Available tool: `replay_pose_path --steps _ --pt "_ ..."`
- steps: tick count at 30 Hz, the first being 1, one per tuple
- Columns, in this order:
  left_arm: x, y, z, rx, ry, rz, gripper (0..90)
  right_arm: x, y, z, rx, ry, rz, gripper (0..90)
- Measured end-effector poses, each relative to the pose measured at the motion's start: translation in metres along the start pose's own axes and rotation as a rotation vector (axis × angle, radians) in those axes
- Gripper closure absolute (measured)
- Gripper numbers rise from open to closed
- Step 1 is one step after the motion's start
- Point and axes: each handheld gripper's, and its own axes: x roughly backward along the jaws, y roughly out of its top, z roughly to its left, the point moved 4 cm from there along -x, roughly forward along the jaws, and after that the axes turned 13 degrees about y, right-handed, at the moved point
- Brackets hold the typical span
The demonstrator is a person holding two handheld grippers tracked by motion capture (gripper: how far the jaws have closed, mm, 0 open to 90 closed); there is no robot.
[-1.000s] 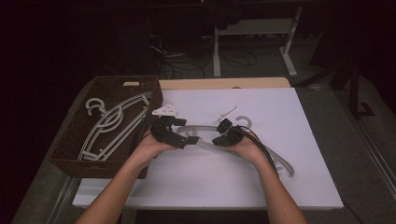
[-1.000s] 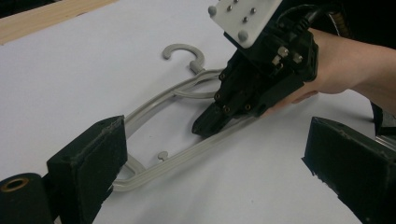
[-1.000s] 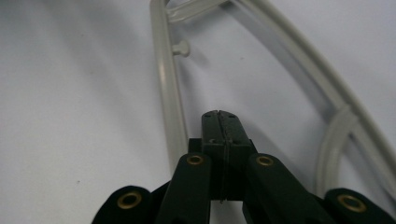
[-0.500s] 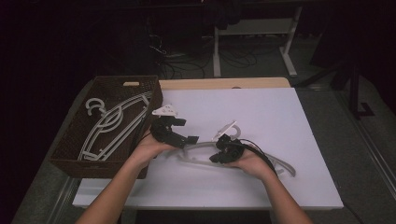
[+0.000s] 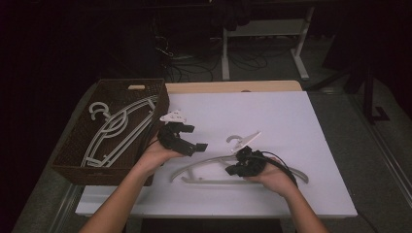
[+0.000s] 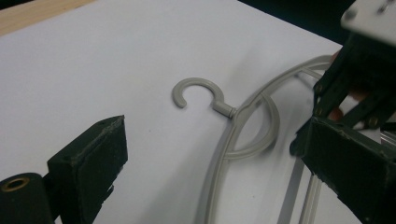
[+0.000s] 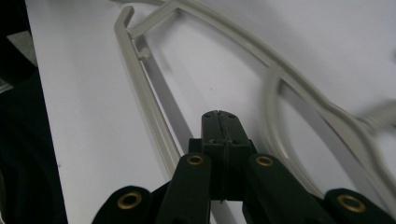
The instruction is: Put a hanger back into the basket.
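1. Since the earlier frames, the right gripper (image 5: pixel 241 162) has slid toward 6 o'clock on the table, and the grey hanger (image 5: pixel 214 161) has come with it; the left gripper (image 5: pixel 187 141) has kept its place.
2. At 9 o'clock, the wicker basket (image 5: pixel 73 167) holds other pale hangers (image 5: pixel 116 128).
3. Just beside the basket's 3 o'clock edge, the left gripper hovers with its jaws wide apart and nothing between them.
4. From there, toward 4 o'clock, the grey hanger lies flat on the white board (image 5: pixel 291 121), its hook (image 5: pixel 238 140) pointing to 12 o'clock.
5. The right gripper's jaws are pressed together; whether they pinch the hanger's bar I cannot tell.
6. The step seems to be positioning the hanger for transfer; next, the open left jaws likely need to close on its arm and lift it toward the basket.
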Motion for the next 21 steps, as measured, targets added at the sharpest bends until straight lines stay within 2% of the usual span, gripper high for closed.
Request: replay_pose_path --steps 5,12,16,21 --pt "-0.004 -0.003 -0.005 -0.009 -0.009 0.014 5.7 0.030 -0.021 -0.003 -0.039 -0.061 -0.042 89.0" --pt "-0.011 -0.007 -0.009 -0.017 -0.018 0.035 5.7 0.068 -0.060 -0.005 -0.111 -0.131 -0.084 89.0" --pt "-0.015 -0.009 -0.011 -0.019 -0.022 0.048 5.7 0.080 -0.078 -0.005 -0.140 -0.160 -0.092 89.0" --pt "-0.017 -0.011 -0.011 -0.021 -0.024 0.055 5.7 0.089 -0.092 -0.005 -0.169 -0.177 -0.100 89.0"
